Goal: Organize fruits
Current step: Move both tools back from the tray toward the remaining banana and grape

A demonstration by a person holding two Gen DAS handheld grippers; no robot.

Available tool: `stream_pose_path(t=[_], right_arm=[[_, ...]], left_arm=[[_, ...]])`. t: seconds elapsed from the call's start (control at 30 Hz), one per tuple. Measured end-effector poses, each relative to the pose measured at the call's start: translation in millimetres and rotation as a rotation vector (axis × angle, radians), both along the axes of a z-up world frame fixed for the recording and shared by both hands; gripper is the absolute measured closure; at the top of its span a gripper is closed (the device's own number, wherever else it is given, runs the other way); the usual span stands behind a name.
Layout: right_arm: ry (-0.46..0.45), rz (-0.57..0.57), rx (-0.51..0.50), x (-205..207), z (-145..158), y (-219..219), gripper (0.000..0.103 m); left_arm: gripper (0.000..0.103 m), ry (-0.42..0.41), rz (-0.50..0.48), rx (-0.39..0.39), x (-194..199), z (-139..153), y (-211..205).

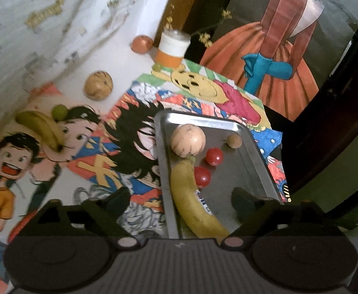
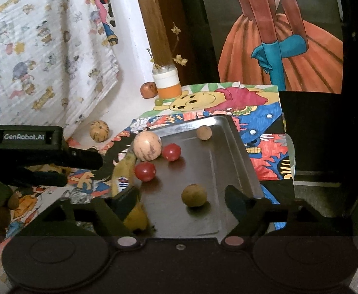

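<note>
I see both grippers' jaws wide, gripping nothing: left gripper (image 1: 181, 202) straddles the banana (image 1: 193, 203); right gripper (image 2: 182, 199) frames a small brown fruit (image 2: 194, 195) on the tray (image 2: 240, 156).

"GenRobot.AI" stands in white on the left hand-held gripper (image 2: 81, 169); the banana's sticker (image 2: 122, 184) is illegible
</note>
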State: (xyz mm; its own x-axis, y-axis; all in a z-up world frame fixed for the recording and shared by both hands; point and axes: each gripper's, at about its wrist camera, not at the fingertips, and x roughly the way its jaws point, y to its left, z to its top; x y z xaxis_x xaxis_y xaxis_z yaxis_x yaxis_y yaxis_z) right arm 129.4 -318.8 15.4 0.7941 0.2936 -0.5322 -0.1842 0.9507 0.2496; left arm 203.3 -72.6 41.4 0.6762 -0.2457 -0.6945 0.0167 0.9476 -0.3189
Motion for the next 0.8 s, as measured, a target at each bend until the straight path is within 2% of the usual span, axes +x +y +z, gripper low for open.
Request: stream_pose_path(t=[0.03, 0.1, 0.37, 0.6, 0.8], right_arm=[[-0.001, 0.003, -0.002, -3.6, 1.9, 0.5, 0.005], [-0.006, 0.009, -0.01, -10.8, 6.1, 2.6, 0.001], [0.027, 0.032, -0.085, -34.3, 11.8, 16.4, 0.001], [0.139, 0.048, -0.125, -50.8, 4.3, 20.6, 0.001], [0.235, 0.043, -0.122, -60.1, 4.0, 15.9, 0.001]], left_arm=[[0.001, -0.009, 0.008, 0.011, -4.2, 1.8, 1.2], [0.001, -0.024, 0.025, 0.04, -13.6, 4.8, 4.4], [0.0, -0.001, 0.08, 0.101, -43.2, -1.2, 25.4], [0.0, 0.044, 0.079, 0.175, -69.5, -13.2, 44.2], [0.0, 0.046, 0.048, 0.262, -90.3, -13.0, 56.8]])
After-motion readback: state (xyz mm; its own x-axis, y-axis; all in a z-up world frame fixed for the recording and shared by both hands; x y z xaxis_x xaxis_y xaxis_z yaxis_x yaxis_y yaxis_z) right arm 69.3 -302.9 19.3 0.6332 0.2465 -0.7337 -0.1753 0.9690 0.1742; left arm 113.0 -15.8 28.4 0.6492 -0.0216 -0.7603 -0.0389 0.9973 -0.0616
